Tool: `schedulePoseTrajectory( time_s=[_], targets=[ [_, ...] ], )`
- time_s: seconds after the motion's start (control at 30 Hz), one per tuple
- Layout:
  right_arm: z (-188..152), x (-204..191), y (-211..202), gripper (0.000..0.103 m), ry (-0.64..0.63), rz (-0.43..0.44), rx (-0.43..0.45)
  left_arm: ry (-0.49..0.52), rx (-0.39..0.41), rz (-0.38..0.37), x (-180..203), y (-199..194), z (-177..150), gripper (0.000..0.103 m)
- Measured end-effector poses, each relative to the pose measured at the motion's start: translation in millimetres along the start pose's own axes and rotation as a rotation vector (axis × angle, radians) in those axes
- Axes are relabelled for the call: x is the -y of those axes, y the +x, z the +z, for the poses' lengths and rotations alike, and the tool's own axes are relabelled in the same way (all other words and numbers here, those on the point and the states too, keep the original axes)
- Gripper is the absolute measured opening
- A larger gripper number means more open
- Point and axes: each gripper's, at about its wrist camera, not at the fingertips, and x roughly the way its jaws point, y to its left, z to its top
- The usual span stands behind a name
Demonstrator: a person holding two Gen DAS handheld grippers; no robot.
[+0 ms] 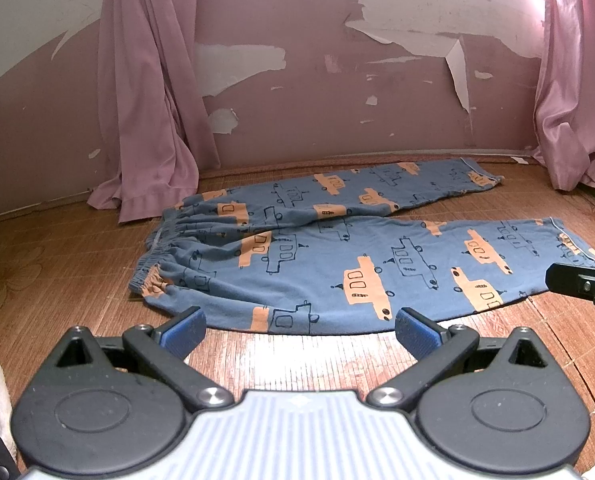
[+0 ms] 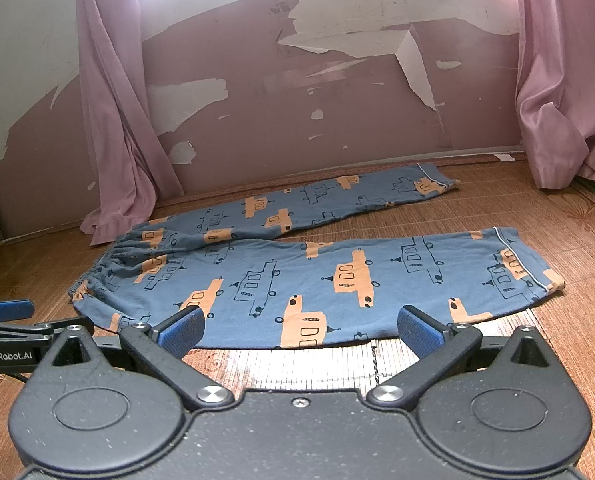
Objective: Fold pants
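Nearest to both cameras, each gripper's blue-padded fingers stand wide apart with nothing between them. Left gripper (image 1: 299,326) hovers low over the woven brown floor mat (image 1: 297,360), its fingers (image 1: 185,330) just short of the near hem edge of the blue pyjama pants printed with orange and outlined cars (image 1: 337,264). Right gripper (image 2: 300,326) sits in the same low, level pose, aimed forward at the pants (image 2: 317,280) from a spot further along the leg; its tip shows at the right edge of the left view, close to the near cuff.

Those pants lie flat on the mat, long axis running left to right across both views. The gathered elastic waistband (image 1: 157,256) points left, toward the hanging pink curtain (image 1: 145,100); both cuffs point right. The legs are spread in a narrow V, the far leg angling away toward the pink wall with peeling paint (image 1: 317,92). A second pink curtain (image 2: 565,80) hangs at the right.
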Motion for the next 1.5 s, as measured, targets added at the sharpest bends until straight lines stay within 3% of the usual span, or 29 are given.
schedulePoseTrajectory(
  time_s=[0.4, 0.57, 0.77, 0.93, 1.07, 1.3, 1.43, 1.5],
  targets=[
    [7, 5, 3, 0.103, 0.019, -0.011, -0.033, -0.028, -0.062, 0.026, -6, 9, 7, 0.103],
    [32, 12, 8, 0.102, -0.027, 0.039, -0.036, -0.039, -0.175, 0.020, -24, 30, 49, 0.103],
    [89, 38, 36, 0.102, -0.191, 0.132, -0.027, 0.073, -0.189, 0.092, -50, 58, 124, 0.103],
    [128, 52, 88, 0.102, -0.309, 0.144, -0.095, 0.169, -0.173, 0.118, -65, 107, 173, 0.103],
    [152, 49, 145, 0.102, -0.375, 0.162, -0.155, 0.197, -0.153, 0.124, -81, 159, 188, 0.103],
    [196, 33, 290, 0.102, -0.459, 0.294, -0.223, 0.197, -0.193, 0.045, -116, 250, 193, 0.103],
    [208, 28, 361, 0.101, -0.536, 0.307, -0.231, 0.219, -0.211, -0.039, -119, 300, 191, 0.100],
    [209, 28, 389, 0.098, -0.581, 0.297, -0.247, 0.240, -0.227, -0.068, -119, 322, 191, 0.094]
  ],
)
